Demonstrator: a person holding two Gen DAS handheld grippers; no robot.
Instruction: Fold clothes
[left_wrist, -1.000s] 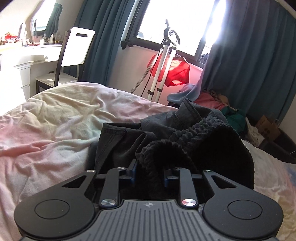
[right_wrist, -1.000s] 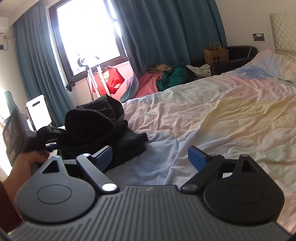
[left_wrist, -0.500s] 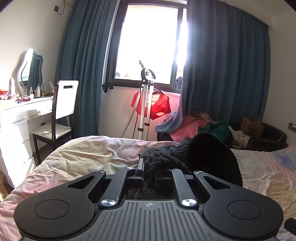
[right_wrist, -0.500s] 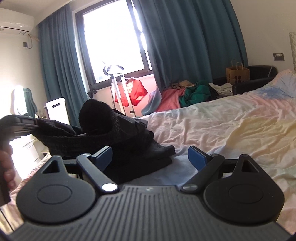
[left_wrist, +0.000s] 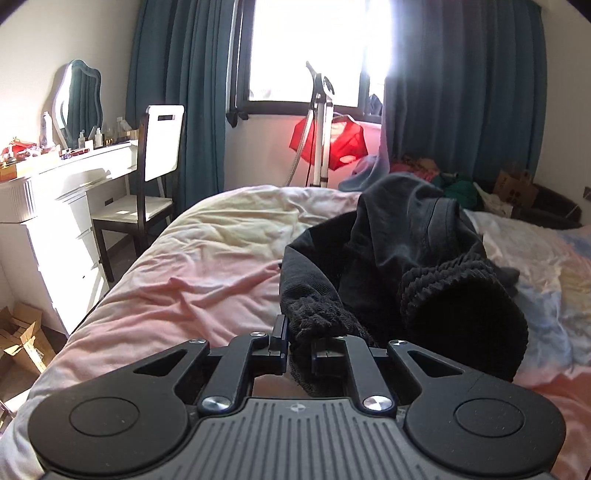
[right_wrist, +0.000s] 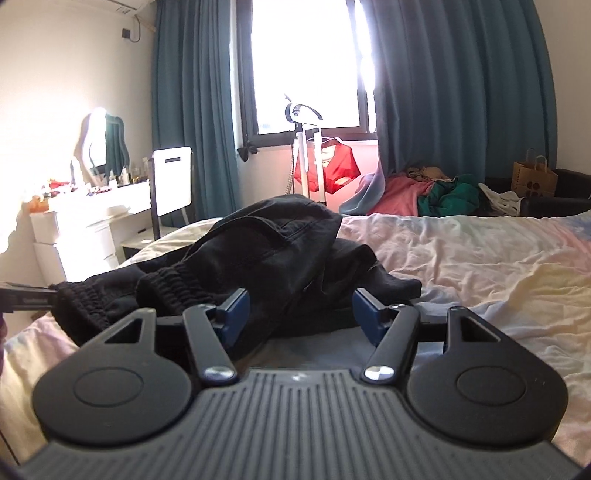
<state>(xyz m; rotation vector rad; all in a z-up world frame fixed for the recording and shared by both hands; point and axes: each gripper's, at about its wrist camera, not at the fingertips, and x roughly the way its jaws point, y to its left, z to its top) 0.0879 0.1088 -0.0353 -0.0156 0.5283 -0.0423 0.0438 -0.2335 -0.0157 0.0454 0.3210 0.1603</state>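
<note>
Left gripper: clenched on trousers waistband | right gripper: spread, empty | trousers: soft, limp, bunched; likely best held at waistband corners

1. The left wrist view sits low over the bed, looking along its own fingers toward the window, very close to the black garment.
2. The right wrist view also looks low across the bed toward the window, with the garment just ahead.
3. Both views share the garment, the white chair and the steamer stand.
</note>
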